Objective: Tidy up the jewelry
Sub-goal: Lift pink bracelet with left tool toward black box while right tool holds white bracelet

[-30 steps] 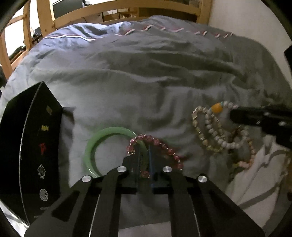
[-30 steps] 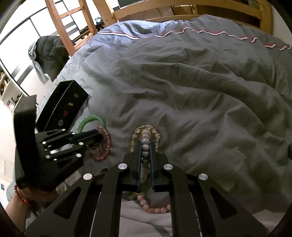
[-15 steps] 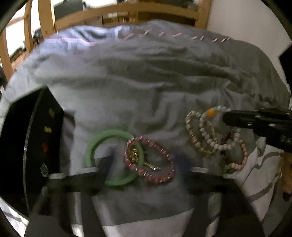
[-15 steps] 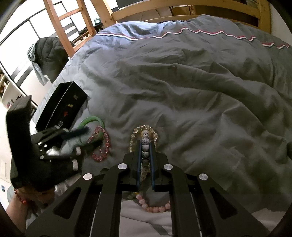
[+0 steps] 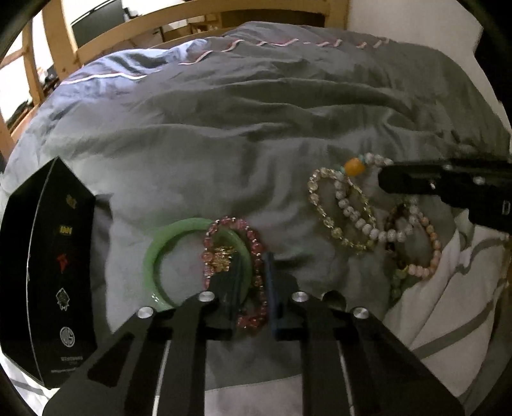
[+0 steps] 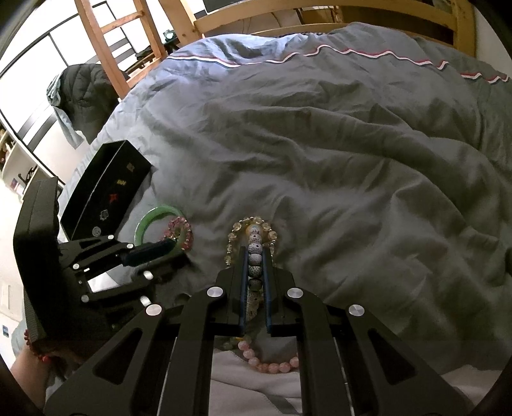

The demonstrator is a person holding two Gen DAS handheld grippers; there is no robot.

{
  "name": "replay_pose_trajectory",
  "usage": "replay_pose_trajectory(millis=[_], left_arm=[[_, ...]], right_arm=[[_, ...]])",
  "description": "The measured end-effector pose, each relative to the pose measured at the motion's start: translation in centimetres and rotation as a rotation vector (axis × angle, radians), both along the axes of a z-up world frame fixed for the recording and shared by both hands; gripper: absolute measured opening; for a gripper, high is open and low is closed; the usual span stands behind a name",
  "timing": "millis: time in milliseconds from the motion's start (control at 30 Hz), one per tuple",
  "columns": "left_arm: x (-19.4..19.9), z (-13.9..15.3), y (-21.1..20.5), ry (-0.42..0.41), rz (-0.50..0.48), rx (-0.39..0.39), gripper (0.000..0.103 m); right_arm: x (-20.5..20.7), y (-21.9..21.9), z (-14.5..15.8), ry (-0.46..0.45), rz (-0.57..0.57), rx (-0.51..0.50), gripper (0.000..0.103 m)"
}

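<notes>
A green bangle (image 5: 169, 243) lies on the grey duvet with a pink bead bracelet (image 5: 256, 243) lapped over its right side. My left gripper (image 5: 252, 259) stands partly open, one finger each side of the pink bracelet's right arc and the bangle's rim. A white speckled bead bracelet (image 5: 361, 220) with an orange bead, a clear yellow bead bracelet (image 5: 320, 208) and a pale pink bead bracelet (image 5: 428, 256) lie in a heap to the right. My right gripper (image 6: 255, 252) is shut on the white speckled bracelet (image 6: 255, 256).
A black jewelry box (image 5: 48, 272) lies at the left of the bangle, also in the right wrist view (image 6: 108, 188). A white striped sheet (image 5: 448, 304) lies at the near right. The wooden bed frame (image 5: 192, 19) runs along the far edge.
My left gripper let go of the pink bracelet, pulled back, then came down again with its fingers open around the bracelet. The right gripper has stayed shut on the white bracelet.
</notes>
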State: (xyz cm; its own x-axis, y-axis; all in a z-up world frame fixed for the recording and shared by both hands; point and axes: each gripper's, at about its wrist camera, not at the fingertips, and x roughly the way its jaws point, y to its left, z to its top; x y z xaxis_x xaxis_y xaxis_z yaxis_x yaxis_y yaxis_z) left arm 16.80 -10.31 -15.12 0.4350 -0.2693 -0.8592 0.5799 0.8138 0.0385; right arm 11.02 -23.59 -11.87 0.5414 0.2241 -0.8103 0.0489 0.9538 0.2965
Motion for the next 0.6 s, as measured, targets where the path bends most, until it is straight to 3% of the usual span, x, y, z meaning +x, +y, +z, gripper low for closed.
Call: replay_pose_trajectory(millis=[100, 600], left_arm=[[-0.1, 0.7, 0.3, -0.011, 0.003, -0.027, 0.007], [0.1, 3.7, 2.0, -0.027, 0.018, -0.132, 0.007]], right_arm=[[0.0, -0.1, 0.0, -0.001, -0.003, 0.001, 0.009], [0.0, -0.2, 0.1, -0.003, -0.007, 0.002, 0.009]])
